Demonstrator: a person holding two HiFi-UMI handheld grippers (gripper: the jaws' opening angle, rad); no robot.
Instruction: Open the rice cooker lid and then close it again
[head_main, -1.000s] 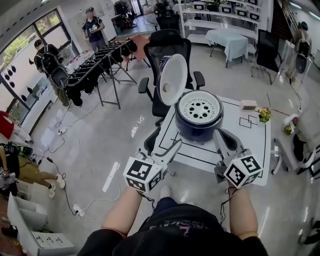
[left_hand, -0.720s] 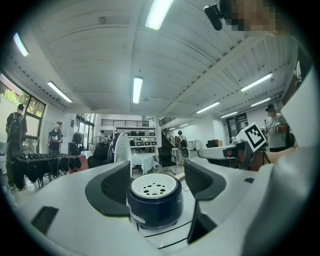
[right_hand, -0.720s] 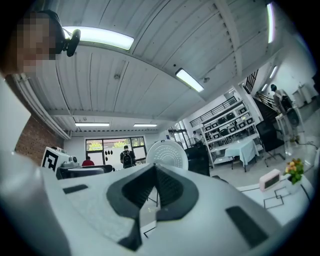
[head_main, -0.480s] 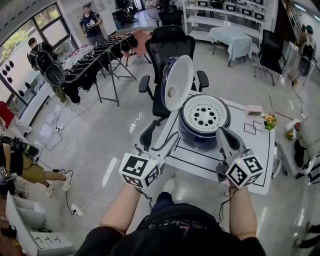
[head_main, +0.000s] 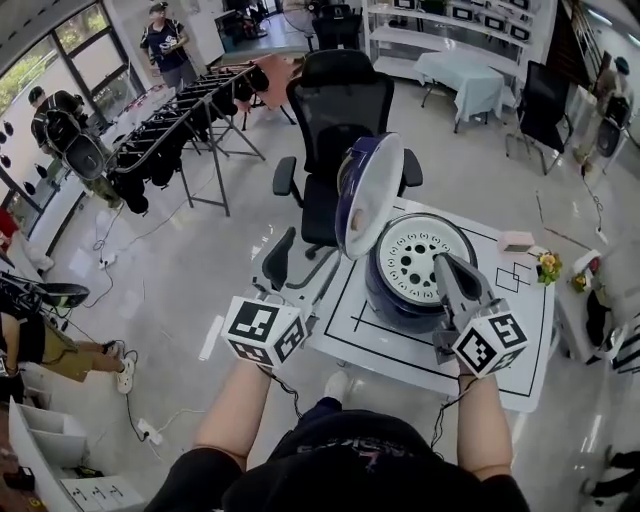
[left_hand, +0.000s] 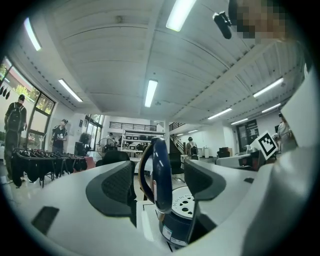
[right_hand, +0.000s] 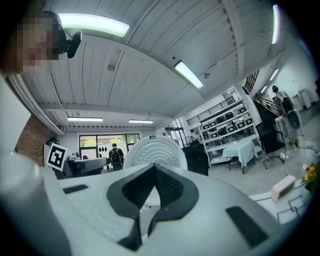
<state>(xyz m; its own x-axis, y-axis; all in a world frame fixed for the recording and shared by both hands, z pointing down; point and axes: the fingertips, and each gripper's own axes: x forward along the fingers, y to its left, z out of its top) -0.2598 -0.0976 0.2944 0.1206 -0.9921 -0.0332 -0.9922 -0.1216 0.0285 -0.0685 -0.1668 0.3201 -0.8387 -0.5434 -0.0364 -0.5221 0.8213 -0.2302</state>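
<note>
The rice cooker (head_main: 410, 262) is recorded on the white table (head_main: 520, 330), with its lid (head_main: 368, 195) stood upright and fully open at the pot's left side in the head view; the closing step is judged not yet done. The lid is seen edge-on in line with the gap of the left gripper (left_hand: 160, 180), whose jaws are held wide apart with nothing pressed between the pads; the lid is judged to lie beyond the tips. The right gripper (right_hand: 152, 195) is closed tight on nothing and is poised over the near rim of the pot. Risks noted: if the lid is pushed off-centre by one jaw tip, a slip off its curved shell is expected. If it is driven down fast, a slam or an unlatched lid is likely. If the right gripper is left over the rim, it may be caught beneath the lid. The cooker could be slid across the table by a sideways shove.
</note>
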